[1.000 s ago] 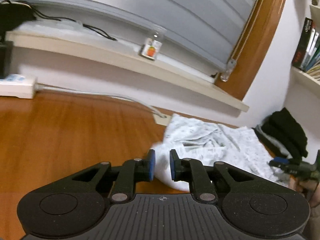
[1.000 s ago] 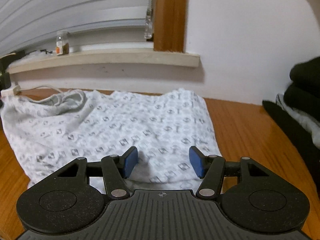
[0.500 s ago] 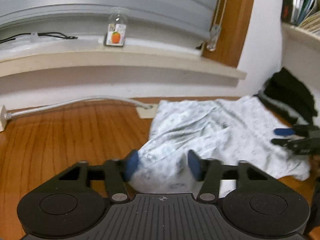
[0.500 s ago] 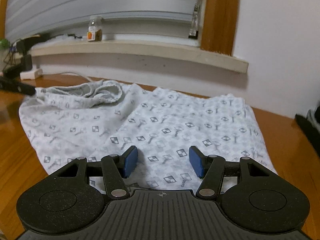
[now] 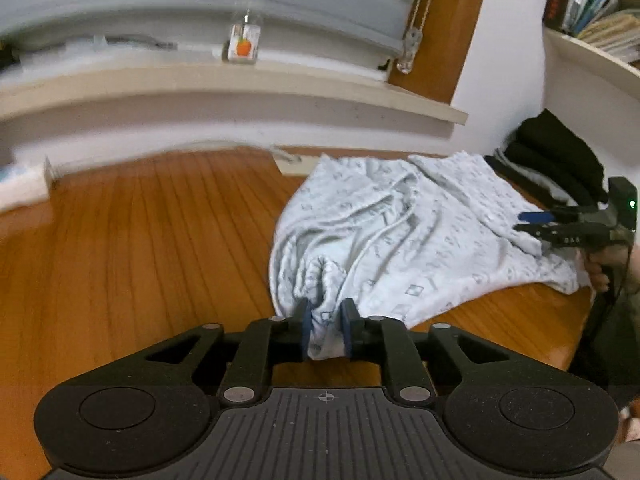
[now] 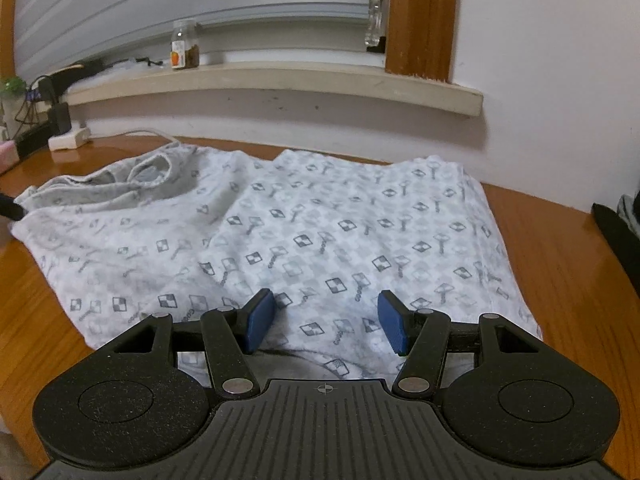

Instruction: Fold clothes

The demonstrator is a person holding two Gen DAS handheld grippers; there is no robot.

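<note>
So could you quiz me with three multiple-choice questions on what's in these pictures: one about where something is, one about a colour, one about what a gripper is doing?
1. Where does the small clear jar with the orange label stand?
A. on the pale window ledge
B. on the wooden table
C. on the bookshelf

2. What colour are the gripper pads?
A. red
B. blue
C. green

3. What is the left gripper doing?
A. hanging open over bare wood
B. gripping the dark folded clothes
C. pinching a bunched edge of the white patterned garment

Answers: 1 A, it sits on the ledge under the blinds. 2 B, both pads show blue. 3 C, cloth is squeezed between its pads.
</note>
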